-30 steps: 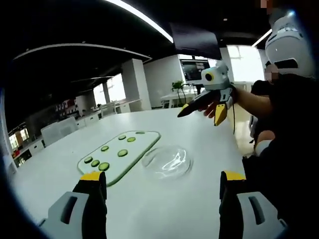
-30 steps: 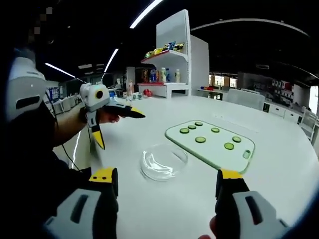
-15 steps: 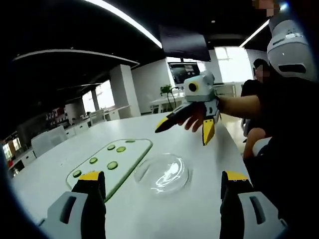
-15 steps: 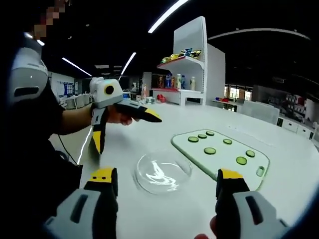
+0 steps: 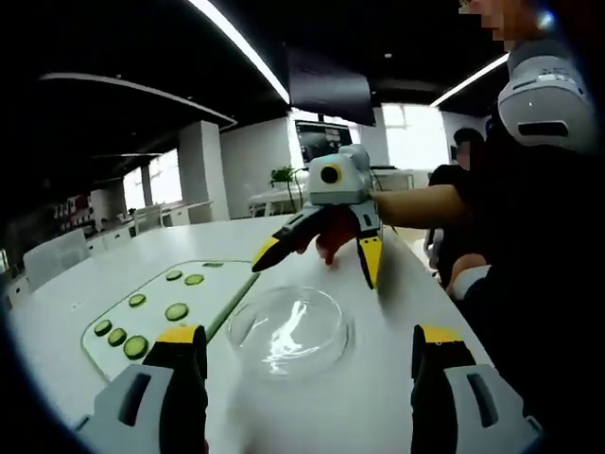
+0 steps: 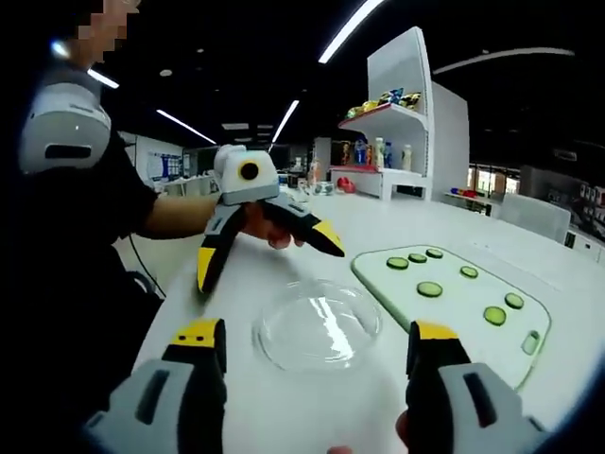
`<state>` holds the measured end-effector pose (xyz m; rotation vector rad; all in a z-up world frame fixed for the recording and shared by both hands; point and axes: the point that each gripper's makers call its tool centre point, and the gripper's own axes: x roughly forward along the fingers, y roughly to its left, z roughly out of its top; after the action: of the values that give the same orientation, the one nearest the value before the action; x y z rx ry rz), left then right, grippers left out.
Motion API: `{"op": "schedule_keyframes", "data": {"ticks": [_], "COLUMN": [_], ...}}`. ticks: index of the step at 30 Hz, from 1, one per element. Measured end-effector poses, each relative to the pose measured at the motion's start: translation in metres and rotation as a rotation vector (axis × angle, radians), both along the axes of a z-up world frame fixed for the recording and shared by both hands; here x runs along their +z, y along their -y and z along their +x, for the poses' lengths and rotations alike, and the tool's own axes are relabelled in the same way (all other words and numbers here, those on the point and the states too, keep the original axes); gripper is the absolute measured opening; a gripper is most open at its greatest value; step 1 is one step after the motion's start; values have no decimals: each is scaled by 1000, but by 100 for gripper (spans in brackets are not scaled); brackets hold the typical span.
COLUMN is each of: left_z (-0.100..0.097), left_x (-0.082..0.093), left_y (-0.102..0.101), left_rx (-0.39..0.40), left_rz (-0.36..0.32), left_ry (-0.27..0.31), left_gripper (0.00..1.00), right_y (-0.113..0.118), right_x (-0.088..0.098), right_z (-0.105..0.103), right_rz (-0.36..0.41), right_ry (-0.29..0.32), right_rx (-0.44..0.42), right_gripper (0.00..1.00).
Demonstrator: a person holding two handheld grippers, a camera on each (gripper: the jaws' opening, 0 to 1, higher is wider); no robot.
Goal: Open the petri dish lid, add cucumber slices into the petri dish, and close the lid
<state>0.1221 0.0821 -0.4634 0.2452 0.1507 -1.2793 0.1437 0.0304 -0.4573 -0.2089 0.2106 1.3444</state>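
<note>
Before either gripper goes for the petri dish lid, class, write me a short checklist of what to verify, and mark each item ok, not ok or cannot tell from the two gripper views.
1. Left gripper jaws open and empty: ok.
2. Right gripper jaws open and empty: ok.
3. Petri dish stands free on the white table, nothing resting on it: ok.
4. Lid is on the dish: cannot tell, the clear plastic hides any seam.
5. Cucumber slices lie apart on the pale green board beside the dish, ready to pick: ok.
6. Grippers clear of each other: ok, both hover apart above the table near the dish.
</note>
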Motion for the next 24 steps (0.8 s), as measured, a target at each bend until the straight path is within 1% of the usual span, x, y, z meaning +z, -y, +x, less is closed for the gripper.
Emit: {"op": "schedule_keyframes", "data": {"ticks": [1,4,5,6,7,8,10,12,13,14,15,16,17,19,20,22,23,24], "left_z": [1,1,1,3,7,8,12,12,12,13,14,15,15,19,22,26,27,25], "left_x": [-2,-15,-14,-11,-10,-9,-11,-13,-20,-23,-21,-22,-22,-21,-21,-21,-21,-22], "left_y": [1,4,5,8,8,9,9,10,11,11,12,12,12,11,10,9,9,10], "left_rx": [-1,-9,-10,-12,3,9,15,7,-2,-1,1,0,0,10,18,30,35,29], "left_rz": [4,69,63,38,20,17,27,42,76,87,68,69,69,66,65,62,58,52], "left_ry": [-3,-1,-2,-11,-23,-23,-19,-16,-13,-15,-25,-38,-38,-39,-39,-47,-51,-60], "left_gripper": [88,89,89,89,89,89,89,89,89,89,89,89,89,86,82,71,68,68], "right_y": [-2,-6,-5,-5,-6,-7,-5,-7,-6,-7,-6,-7,-7,-7,-7,-7,-7,-7], "right_x": [1,-1,-2,-4,-6,-6,-12,-13,-15,-16,-17,-19,-20,-23,-24,-25,-25,-25], "right_z": [1,1,2,2,-1,-1,6,6,8,8,9,9,10,10,9,9,7,7], "right_rz": [-2,-29,-32,-38,-44,-47,-73,-75,-76,-73,-74,-78,-82,-93,-97,-88,-87,-87], "right_ry": [-1,23,20,15,15,15,55,51,44,35,31,34,38,43,43,14,13,14], "right_rx": [4,20,22,30,34,35,22,23,32,34,35,35,34,36,39,40,42,43], "right_gripper": [74,74,74,74,74,74,73,72,72,72,72,72,72,71,69,65,63,62]}}
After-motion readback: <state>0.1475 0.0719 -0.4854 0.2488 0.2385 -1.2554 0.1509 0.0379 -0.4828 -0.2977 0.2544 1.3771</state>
